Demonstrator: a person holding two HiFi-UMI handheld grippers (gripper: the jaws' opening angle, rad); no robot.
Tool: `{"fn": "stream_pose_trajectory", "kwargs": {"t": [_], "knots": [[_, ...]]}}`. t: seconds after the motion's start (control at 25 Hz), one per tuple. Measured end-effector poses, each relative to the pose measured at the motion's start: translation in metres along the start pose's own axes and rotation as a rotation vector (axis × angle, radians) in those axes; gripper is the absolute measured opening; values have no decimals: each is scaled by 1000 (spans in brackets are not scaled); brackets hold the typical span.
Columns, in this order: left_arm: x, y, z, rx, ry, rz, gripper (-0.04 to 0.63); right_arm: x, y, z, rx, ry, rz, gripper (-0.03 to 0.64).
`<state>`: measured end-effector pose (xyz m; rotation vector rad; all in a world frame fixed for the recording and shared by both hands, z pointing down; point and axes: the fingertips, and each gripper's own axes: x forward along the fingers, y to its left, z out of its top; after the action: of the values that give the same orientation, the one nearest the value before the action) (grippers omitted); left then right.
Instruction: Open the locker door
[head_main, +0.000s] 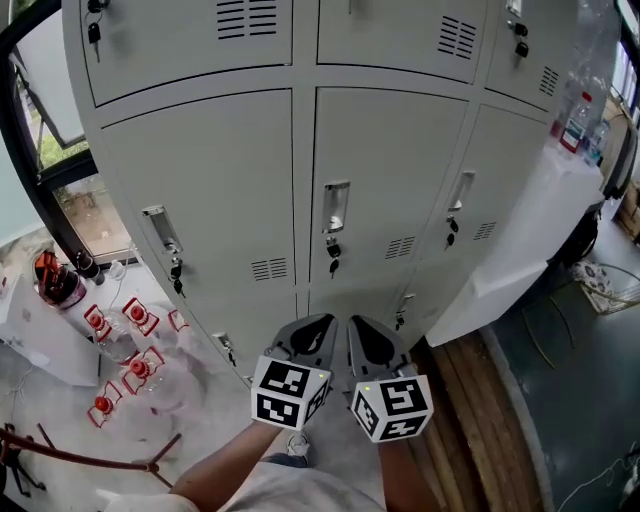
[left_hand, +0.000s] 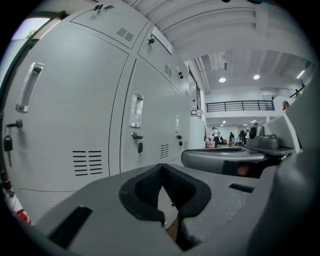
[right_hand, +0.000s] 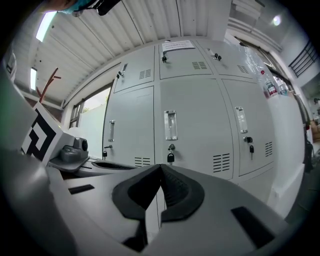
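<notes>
Both hand-held grippers are closed and empty. In the left gripper view the pads of the left hand-held gripper (left_hand: 161, 167) meet at their tips with nothing between them, and the right hand-held gripper (right_hand: 160, 167) looks the same in its own view. In the head view they hang side by side in front of the bank of grey lockers (head_main: 200, 180), apart from it and touching no door. The locker door (head_main: 400, 180) most directly ahead is the middle one of the row that faces them, and it is shut. Its handle (head_main: 336, 208) is a narrow recessed plate near the left edge of that door, with its long axis vertical, and a key (head_main: 333, 262) hangs just below it. The right gripper view has the handle almost straight above its jaws, while the left gripper view sees it off to one side. I therefore judge the right one better placed to reach it, once its jaws are opened.
</notes>
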<state>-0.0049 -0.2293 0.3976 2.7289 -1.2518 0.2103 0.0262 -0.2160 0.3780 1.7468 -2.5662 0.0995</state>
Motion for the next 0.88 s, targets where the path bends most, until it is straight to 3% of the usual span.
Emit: {"fn": "stream_pose_trajectory", "kwargs": {"t": [0.48, 0.64, 0.88], "knots": [[41, 73, 31, -7, -34, 4, 6, 93, -5, 54, -61, -66, 40, 3], [46, 84, 35, -8, -41, -4, 6, 116, -2, 66, -82, -69, 60, 98], [49, 94, 37, -3, -44, -11, 6, 135, -2, 79, -100, -93, 57, 113]]}}
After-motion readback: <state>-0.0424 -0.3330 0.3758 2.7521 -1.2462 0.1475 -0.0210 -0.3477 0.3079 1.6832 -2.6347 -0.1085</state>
